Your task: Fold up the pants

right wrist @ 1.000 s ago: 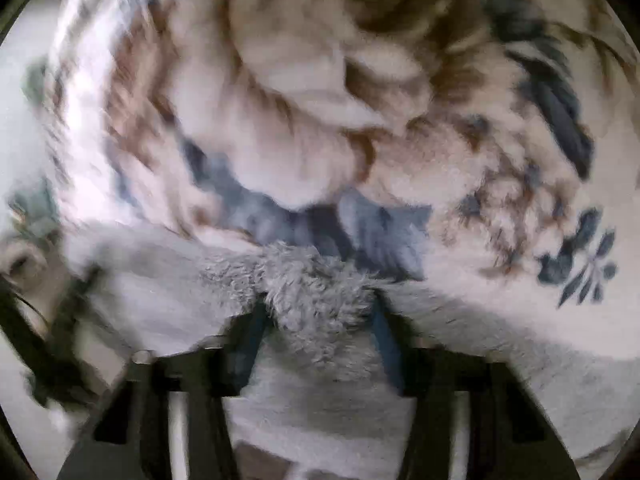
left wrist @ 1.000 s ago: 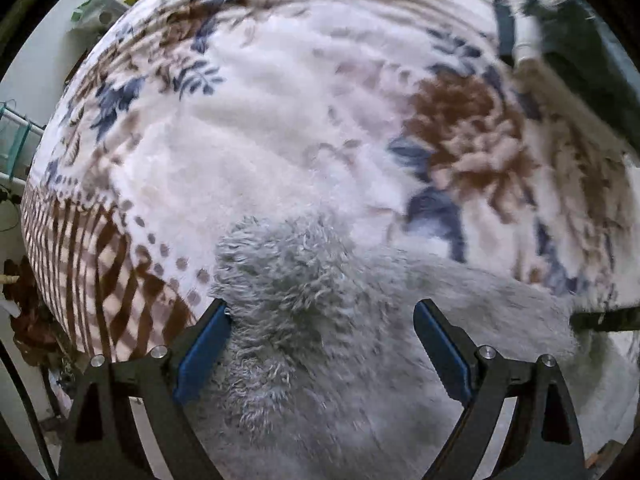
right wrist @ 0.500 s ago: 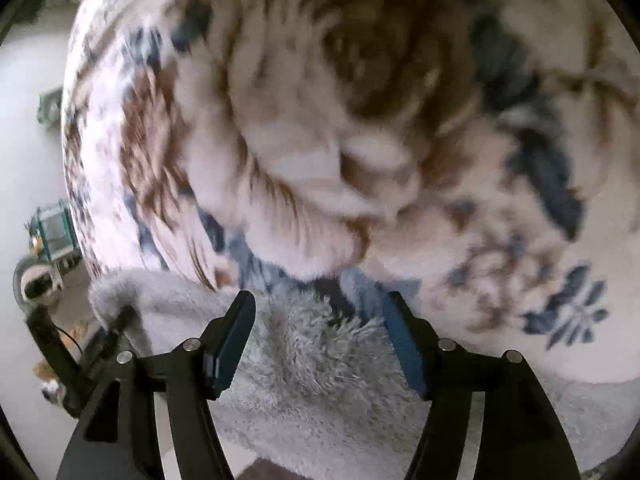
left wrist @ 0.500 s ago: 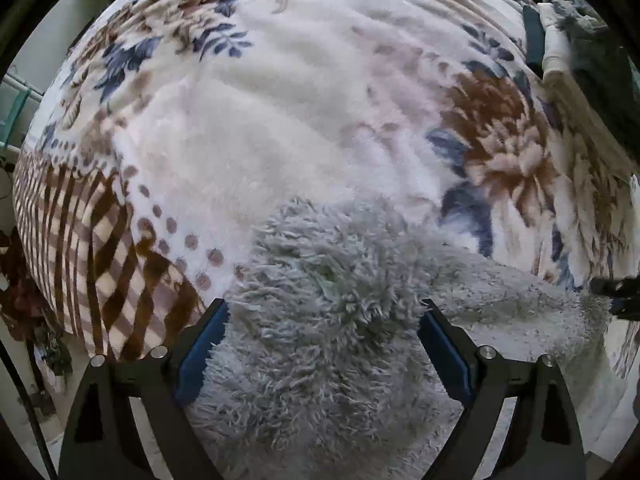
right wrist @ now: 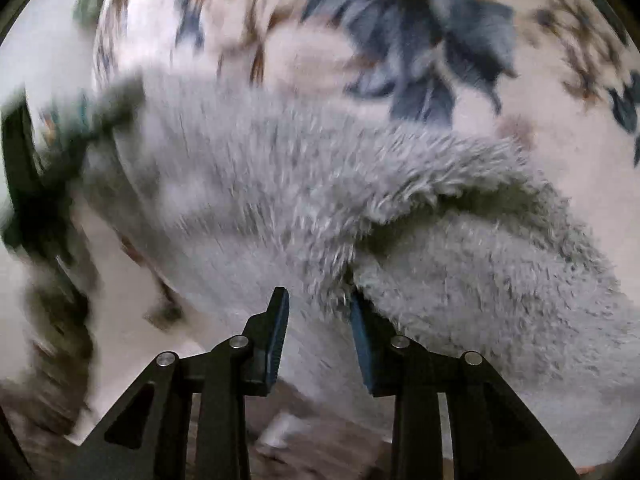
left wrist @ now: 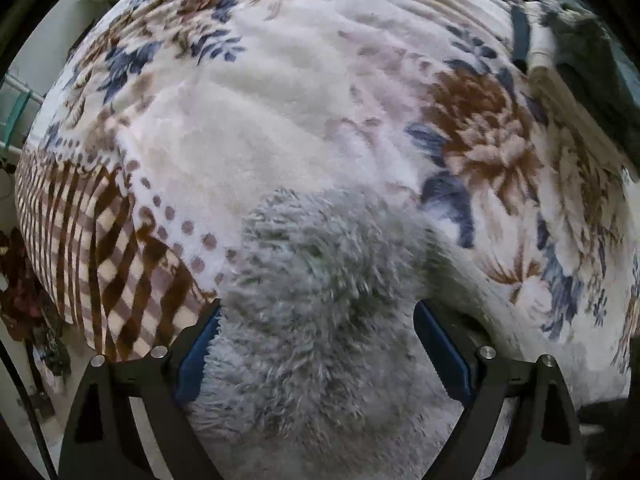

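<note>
I had the grey fleece pants (left wrist: 320,312) heaped on the floral blanket (left wrist: 280,120), mid-fold; left gripper (left wrist: 316,344) gaped wide around the bunch; right gripper (right wrist: 316,320) half-closed, grip uncertain; next, I judged, squeeze

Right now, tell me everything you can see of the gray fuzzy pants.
The gray pants are shaggy, long-pile fleece, pale gray. They lie bunched on the floral plush blanket, not flat. In the left wrist view a heaped mound sits between the wide-open fingers of the left tool. In the right wrist view, which is blurred, one layer overlaps another with a dark crease, and the right tool has narrowed on that fold.
</note>
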Available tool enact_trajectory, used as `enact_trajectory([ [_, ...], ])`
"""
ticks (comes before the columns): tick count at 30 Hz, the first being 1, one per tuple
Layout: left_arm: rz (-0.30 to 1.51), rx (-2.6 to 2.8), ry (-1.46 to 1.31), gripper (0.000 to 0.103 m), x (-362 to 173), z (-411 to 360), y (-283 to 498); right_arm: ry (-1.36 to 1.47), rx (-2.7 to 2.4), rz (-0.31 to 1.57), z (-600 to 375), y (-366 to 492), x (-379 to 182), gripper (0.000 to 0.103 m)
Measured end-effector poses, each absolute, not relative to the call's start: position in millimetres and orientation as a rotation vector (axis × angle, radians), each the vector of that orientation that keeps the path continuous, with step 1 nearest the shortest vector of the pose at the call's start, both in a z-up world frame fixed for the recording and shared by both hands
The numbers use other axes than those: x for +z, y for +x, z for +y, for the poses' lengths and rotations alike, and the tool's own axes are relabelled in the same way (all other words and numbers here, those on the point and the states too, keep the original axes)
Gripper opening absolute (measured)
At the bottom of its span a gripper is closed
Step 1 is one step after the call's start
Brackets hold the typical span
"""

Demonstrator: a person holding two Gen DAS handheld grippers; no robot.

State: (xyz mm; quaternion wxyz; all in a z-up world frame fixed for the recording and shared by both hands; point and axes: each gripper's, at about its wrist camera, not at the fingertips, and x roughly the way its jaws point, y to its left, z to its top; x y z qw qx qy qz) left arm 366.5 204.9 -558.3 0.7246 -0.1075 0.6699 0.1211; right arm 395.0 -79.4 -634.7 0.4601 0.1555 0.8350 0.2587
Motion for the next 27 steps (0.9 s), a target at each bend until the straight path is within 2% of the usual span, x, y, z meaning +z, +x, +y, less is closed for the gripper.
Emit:
enact_trajectory([
  [3, 1.452, 0.255, -0.205, 0.092, -545.5, 190.8, 363.7, 0.64, 0.575, 1.991, -107.6, 423.1, -641.5, 0.054],
  [5, 1.439, 0.244, -0.192, 0.092, -540.4, 182.8, 362.5, 0.692, 0.52, 1.999, -116.1, 435.0, -652.6, 0.053],
  [7, 1.435, 0.239, -0.171, 0.092, -537.2, 175.5, 363.0, 0.671, 0.459, 2.004, -117.5, 457.5, -660.4, 0.011],
  [10, 1.435, 0.234, -0.163, 0.092, -535.2, 167.5, 361.5, 0.562, 0.378, 1.873, -124.6, 487.3, -635.6, 0.008],
  [12, 1.428, 0.232, -0.164, 0.092, -532.5, 167.8, 359.2, 0.563, 0.31, 1.789, -138.4, 513.6, -620.6, 0.008],
  [15, 1.42, 0.241, -0.169, 0.092, -531.1, 175.0, 360.8, 0.467, 0.304, 1.849, -136.6, 530.4, -628.7, 0.008],
  [17, 1.425, 0.248, -0.183, 0.092, -531.6, 178.7, 359.7, 0.351, 0.283, 1.896, -139.2, 531.0, -625.8, 0.014],
  [19, 1.423, 0.251, -0.207, 0.092, -530.2, 183.6, 357.7, 0.343, 0.217, 1.898, -141.2, 532.7, -615.3, 0.024],
  [20, 1.419, 0.252, -0.214, 0.092, -529.2, 185.0, 356.6, 0.34, 0.165, 1.875, -141.8, 527.5, -606.2, 0.037],
  [21, 1.417, 0.254, -0.216, 0.092, -528.2, 186.3, 355.5, 0.324, 0.105, 1.827, -154.6, 530.0, -591.3, 0.042],
  [24, 1.415, 0.256, -0.234, 0.092, -527.2, 189.6, 352.6, 0.35, 0.097, 1.726, -171.1, 525.3, -563.1, 0.042],
  [27, 1.413, 0.258, -0.252, 0.092, -525.9, 191.8, 348.8, 0.445, 0.339, 1.88, -139.6, 501.9, -579.5, 0.042],
])
